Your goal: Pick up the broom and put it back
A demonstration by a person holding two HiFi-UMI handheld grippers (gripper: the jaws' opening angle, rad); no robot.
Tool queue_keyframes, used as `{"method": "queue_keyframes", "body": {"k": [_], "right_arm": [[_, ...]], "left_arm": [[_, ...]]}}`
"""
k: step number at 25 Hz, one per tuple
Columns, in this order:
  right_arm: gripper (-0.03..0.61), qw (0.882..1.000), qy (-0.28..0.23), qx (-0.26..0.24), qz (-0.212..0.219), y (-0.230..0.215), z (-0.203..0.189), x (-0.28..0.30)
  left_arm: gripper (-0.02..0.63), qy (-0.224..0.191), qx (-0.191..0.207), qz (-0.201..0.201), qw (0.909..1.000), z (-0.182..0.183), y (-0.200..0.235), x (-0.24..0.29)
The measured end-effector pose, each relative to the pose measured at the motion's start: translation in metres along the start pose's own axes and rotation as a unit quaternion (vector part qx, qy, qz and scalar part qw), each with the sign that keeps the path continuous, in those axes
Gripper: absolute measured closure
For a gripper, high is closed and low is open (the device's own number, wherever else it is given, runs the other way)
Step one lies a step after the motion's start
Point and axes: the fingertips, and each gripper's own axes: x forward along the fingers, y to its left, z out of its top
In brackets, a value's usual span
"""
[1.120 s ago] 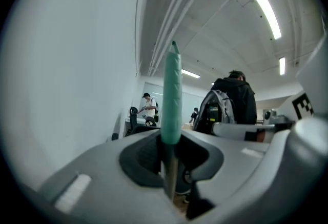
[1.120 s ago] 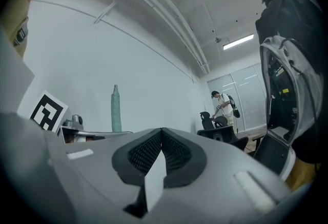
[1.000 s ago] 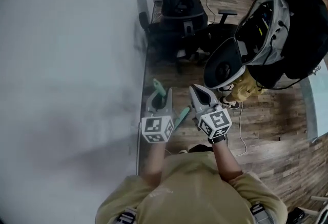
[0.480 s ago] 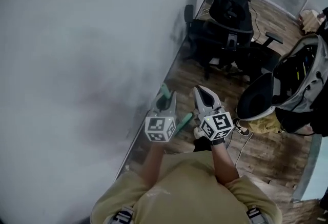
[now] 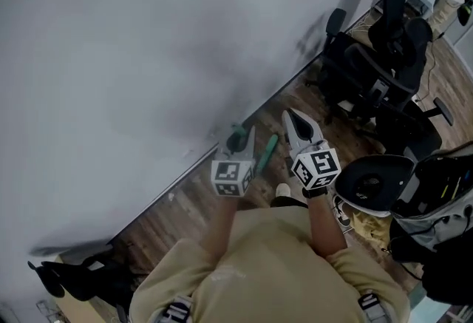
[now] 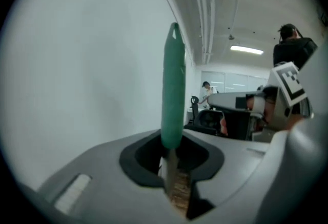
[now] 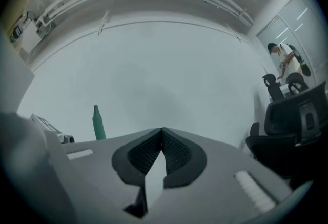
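Head view: left gripper carries the broom by its green handle, near the wall. Left gripper view: jaws narrow, clamping the handle. Right gripper view: right gripper closed, empty. Pick-up apparently done; putting back remains.

The person wears a khaki short-sleeved shirt; left hand-held gripper and right hand-held gripper are grey with marker cubes.
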Motion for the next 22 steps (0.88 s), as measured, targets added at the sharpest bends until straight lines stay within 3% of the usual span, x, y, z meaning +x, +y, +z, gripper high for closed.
{"method": "queue_keyframes", "body": {"k": [4, 8, 14, 22], "right_arm": [[0.575, 0.998, 0.032, 0.031, 0.040, -0.006, -0.029, 0.024], [0.574, 0.994, 0.067, 0.053, 0.074, 0.001, -0.060, 0.056], [0.575, 0.986, 0.122, 0.065, 0.093, 0.012, -0.121, 0.102], [0.575, 0.971, 0.218, 0.092, 0.043, -0.007, -0.235, 0.127]], "left_arm": [[0.548, -0.046, -0.046, 0.071, 0.9954, 0.002, 0.027, -0.006], [0.548, -0.053, -0.062, 0.099, 0.9917, -0.012, 0.047, -0.007], [0.541, -0.013, -0.088, 0.126, 0.9881, -0.076, 0.091, 0.012], [0.538, 0.071, -0.107, 0.132, 0.9829, -0.187, 0.147, 0.059]]}}
